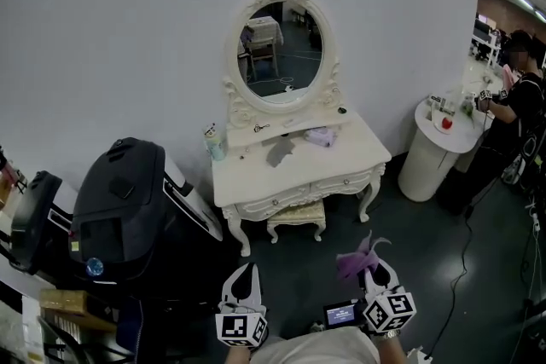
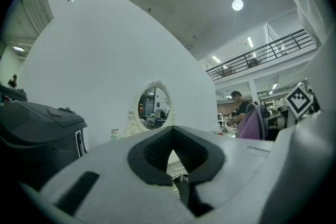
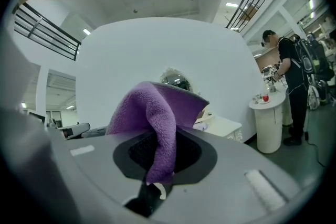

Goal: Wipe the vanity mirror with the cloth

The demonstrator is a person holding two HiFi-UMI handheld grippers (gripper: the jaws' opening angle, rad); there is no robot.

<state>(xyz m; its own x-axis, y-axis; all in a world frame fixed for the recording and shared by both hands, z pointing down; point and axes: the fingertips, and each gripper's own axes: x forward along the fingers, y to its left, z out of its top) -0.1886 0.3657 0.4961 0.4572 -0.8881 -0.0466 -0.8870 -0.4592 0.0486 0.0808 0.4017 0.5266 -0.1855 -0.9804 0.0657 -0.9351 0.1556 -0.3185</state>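
The oval vanity mirror (image 1: 281,47) in its ornate white frame stands on a white dressing table (image 1: 341,156) against the wall, well ahead of both grippers. The left gripper view shows the mirror (image 2: 154,107) small and far, and in the right gripper view the mirror (image 3: 176,81) peeks over the cloth. My right gripper (image 1: 372,267) is low at the bottom, shut on a purple cloth (image 1: 357,257) that sticks up from its jaws. The cloth (image 3: 152,113) droops over the right gripper (image 3: 157,141). My left gripper (image 1: 246,271) is beside it, shut and holding nothing (image 2: 172,139).
A stool (image 1: 296,219) sits under the dressing table. On the tabletop lie a grey rag (image 1: 278,151), a pale bundle (image 1: 320,135) and a small bottle (image 1: 212,141). A big black machine (image 1: 119,200) stands left. A person (image 1: 520,111) works at a round white pedestal (image 1: 435,151) on the right.
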